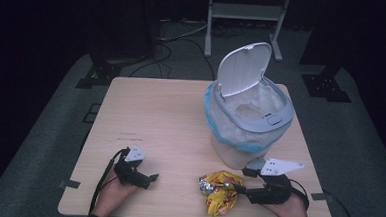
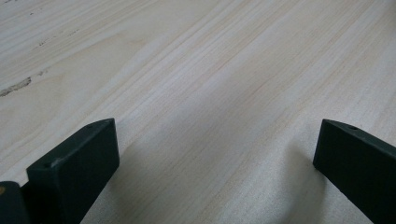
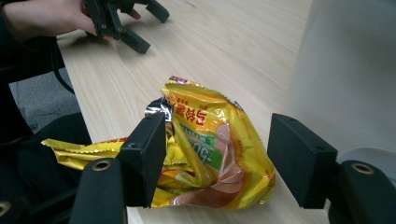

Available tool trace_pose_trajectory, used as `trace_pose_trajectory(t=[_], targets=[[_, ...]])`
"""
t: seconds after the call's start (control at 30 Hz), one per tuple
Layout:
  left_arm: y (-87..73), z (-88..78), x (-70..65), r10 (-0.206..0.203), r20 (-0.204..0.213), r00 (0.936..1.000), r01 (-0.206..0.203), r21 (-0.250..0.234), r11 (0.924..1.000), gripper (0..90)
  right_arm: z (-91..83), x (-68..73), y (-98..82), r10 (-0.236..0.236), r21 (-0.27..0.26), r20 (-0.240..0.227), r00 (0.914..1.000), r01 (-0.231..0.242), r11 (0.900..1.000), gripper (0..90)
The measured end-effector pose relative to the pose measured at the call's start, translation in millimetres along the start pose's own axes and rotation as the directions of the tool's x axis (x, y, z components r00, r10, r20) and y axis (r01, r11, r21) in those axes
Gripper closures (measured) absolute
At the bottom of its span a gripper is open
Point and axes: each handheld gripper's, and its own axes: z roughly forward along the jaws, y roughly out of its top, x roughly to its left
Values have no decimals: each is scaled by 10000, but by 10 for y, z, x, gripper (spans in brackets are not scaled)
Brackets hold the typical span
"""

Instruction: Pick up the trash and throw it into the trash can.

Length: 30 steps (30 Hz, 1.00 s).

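Note:
A crumpled yellow snack wrapper lies on the wooden table near the front edge, just in front of the bin. My right gripper sits at the wrapper's right side. In the right gripper view the wrapper lies between the two black jaws of my right gripper. The left jaw touches the foil while the right jaw stands a little off it, so the gripper is open. My left gripper rests at the front left. Its jaws are wide open over bare wood, as the left gripper view shows.
A white bin lined with a clear and blue bag stands at the table's right, its lid tipped up and back. Its wall rises close beside my right gripper. A person's hand holds the left gripper farther off.

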Motion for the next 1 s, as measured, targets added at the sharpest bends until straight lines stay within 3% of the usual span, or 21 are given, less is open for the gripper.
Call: trace_pose_trajectory(t=[0.67, 1.0], targets=[[0, 1, 0, -1, -6, 10000, 1, -19, 10000, 0, 214, 32, -79, -315, 797, -366, 9988, 344, 9962, 482], [0, 3, 0, -7, -3, 10000, 7, -35, 10000, 0, 293, 47, -97, -558, 1159, -342, 9979, 594, 9915, 612]])
